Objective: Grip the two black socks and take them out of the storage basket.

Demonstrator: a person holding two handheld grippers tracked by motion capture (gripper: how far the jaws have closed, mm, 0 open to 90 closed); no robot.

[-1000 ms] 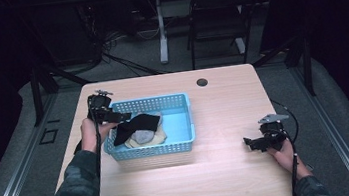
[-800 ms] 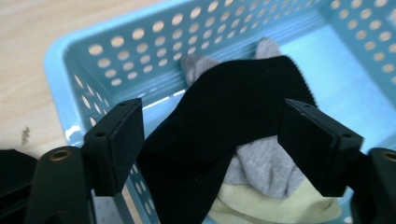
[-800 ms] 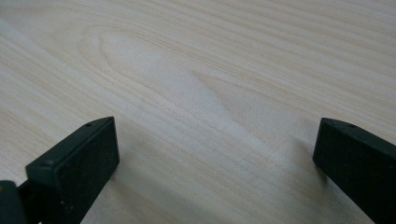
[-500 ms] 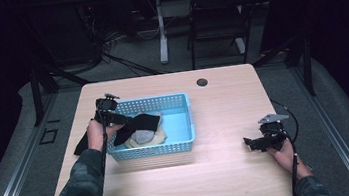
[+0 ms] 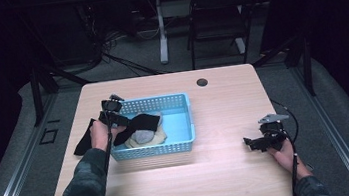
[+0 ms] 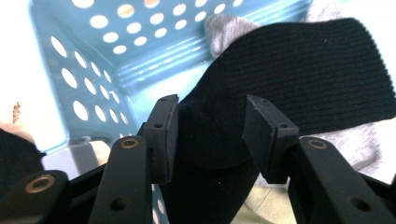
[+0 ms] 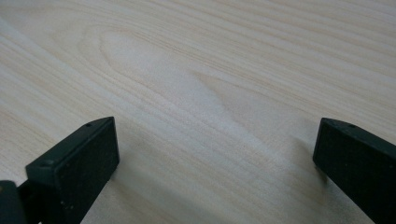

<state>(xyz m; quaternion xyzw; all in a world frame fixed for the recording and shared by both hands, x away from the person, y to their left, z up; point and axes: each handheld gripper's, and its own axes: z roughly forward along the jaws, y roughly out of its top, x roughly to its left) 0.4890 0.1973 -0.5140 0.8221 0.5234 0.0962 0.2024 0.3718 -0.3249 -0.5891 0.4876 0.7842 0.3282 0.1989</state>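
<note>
A light blue perforated basket (image 5: 148,101) (image 6: 93,60) stands left of centre on the wooden table (image 5: 223,102). In it lie a black sock (image 5: 143,122) (image 6: 303,79), a grey sock (image 5: 141,136) (image 6: 224,28) and a pale yellow cloth (image 5: 156,139) (image 6: 261,210). My left gripper (image 5: 115,119) (image 6: 211,126) reaches over the basket's left wall, its jaws closed in on one end of the black sock. My right gripper (image 5: 251,142) (image 7: 215,154) rests low over bare wood at the right, jaws wide open and holding nothing.
A second black sock (image 5: 81,142) (image 6: 9,158) lies on the table left of the basket, partly under my left hand. A dark cable hole (image 5: 202,82) sits near the far edge. A black chair (image 5: 213,22) stands beyond the table.
My left gripper has moved from outside the basket's far left corner down and in over its left wall onto the black sock. The right gripper has stayed still.
</note>
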